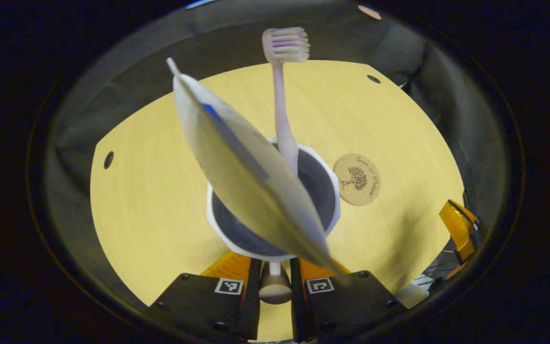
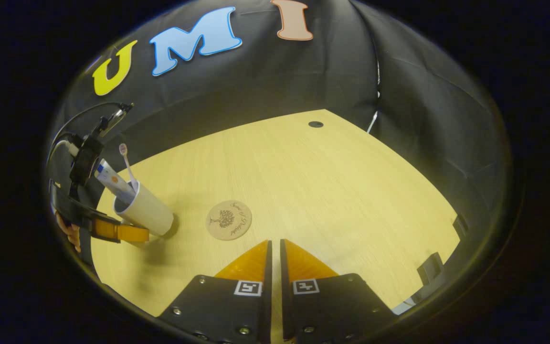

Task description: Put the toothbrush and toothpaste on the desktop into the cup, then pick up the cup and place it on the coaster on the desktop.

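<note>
Between the left claw's fingers sits the cup, clamped.

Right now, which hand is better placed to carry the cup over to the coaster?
Left. Its tongs already sit at the cup; the right tongs are closed, apart from it, near the coaster.

Left gripper clamped, right gripper idle with fingers together.
In the left gripper view both orange fingers press either side of a narrow stem. In the right gripper view its own fingers sit nearly touching, gripping nothing; the left gripper shows far left, a hand behind it.
</note>
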A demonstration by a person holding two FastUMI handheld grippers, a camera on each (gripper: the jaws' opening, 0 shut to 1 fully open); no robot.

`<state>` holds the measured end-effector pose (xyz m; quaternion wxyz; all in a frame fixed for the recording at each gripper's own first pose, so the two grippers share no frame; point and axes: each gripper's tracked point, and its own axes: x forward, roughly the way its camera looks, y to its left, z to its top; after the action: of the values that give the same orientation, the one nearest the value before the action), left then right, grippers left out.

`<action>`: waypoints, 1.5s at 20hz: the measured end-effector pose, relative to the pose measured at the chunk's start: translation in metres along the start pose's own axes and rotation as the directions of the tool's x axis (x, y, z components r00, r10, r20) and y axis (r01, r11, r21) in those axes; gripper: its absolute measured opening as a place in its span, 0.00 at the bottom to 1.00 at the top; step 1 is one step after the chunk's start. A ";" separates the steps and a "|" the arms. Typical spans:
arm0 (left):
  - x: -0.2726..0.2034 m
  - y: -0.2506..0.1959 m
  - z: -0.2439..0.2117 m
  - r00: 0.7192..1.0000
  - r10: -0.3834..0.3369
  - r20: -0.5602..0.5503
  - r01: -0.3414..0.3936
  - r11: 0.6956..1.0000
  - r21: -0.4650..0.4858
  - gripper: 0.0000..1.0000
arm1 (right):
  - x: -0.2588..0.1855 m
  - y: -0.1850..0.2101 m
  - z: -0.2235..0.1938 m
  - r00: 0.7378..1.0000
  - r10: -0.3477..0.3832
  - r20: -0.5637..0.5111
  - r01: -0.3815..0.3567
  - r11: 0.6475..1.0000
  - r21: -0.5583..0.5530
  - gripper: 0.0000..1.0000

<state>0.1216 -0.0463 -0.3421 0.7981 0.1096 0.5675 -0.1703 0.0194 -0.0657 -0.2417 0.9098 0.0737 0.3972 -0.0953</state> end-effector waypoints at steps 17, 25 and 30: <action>0.016 -0.102 0.040 0.999 -0.044 -0.028 0.047 0.990 0.130 0.34 | -0.007 -0.085 -0.011 0.993 -0.110 -0.034 0.114 0.981 0.155 0.09; 0.027 -0.113 0.036 0.997 -0.046 -0.062 0.054 0.989 0.134 0.33 | -0.009 -0.115 -0.017 0.988 -0.145 -0.056 0.154 0.963 0.220 0.09; 0.033 -0.118 0.038 0.996 -0.041 -0.080 0.052 0.988 0.144 0.33 | -0.009 -0.120 -0.019 0.986 -0.151 -0.065 0.163 0.959 0.233 0.09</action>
<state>0.1181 -0.1736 -0.3583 0.7615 0.1609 0.5860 -0.2256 -0.0279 -0.1769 -0.2547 0.8745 0.1524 0.4087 -0.2122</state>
